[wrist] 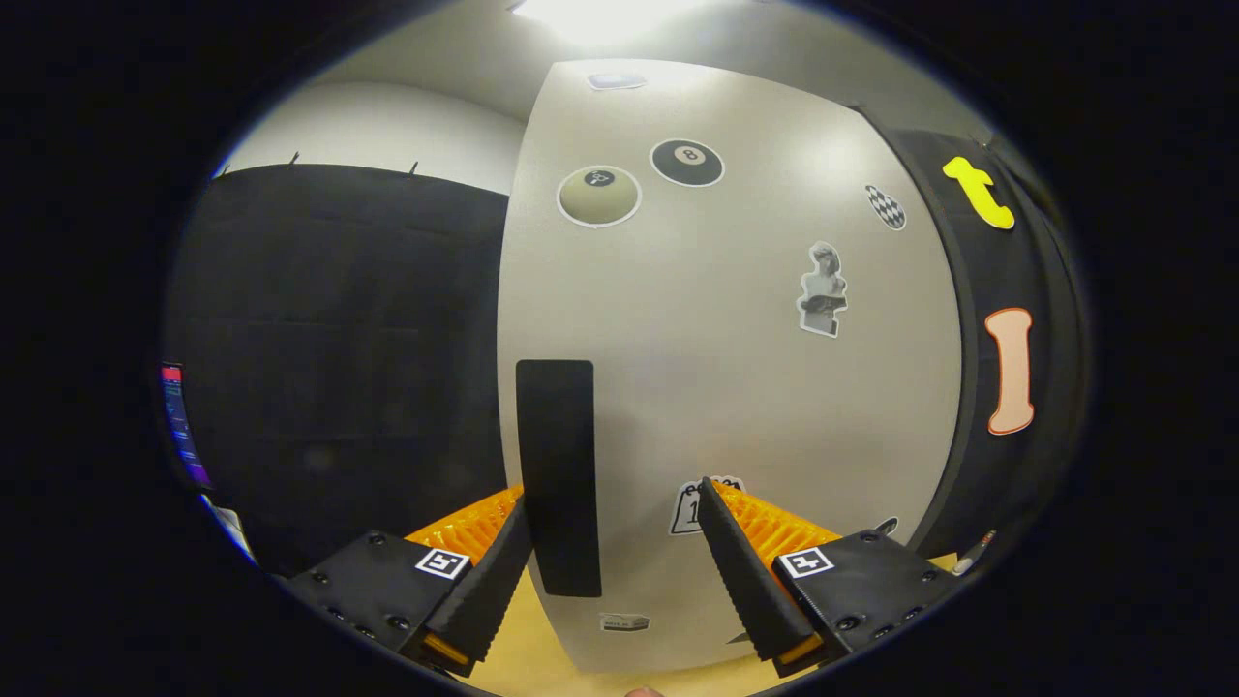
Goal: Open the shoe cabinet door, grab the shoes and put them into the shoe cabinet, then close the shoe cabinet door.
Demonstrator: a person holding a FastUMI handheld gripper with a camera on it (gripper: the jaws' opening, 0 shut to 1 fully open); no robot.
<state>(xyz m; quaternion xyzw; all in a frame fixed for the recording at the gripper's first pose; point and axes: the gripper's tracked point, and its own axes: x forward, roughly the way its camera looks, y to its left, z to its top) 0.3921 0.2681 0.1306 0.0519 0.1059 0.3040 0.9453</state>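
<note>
Gripper (pixel 615 523) is spread wide, grasping nothing, close up to the pale shoe cabinet door (pixel 736 387). The door's dark vertical handle strip (pixel 557 474) sits between the fingers, nearer the left one, near the door's left edge. Stickers (pixel 686 162) dot the door; black booth wall (pixel 339 358) lies far left.

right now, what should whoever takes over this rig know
Gripper: open, fingers spread on either side of the dark vertical handle on the cabinet door, not pressing on it.
Door: looks shut, its stickered front facing the gripper, standing on the wooden surface.
Done: nothing visible yet.
Left: close the fingers on the handle, pull the door open, fetch the shoes, place them inside, shut the door.
</note>
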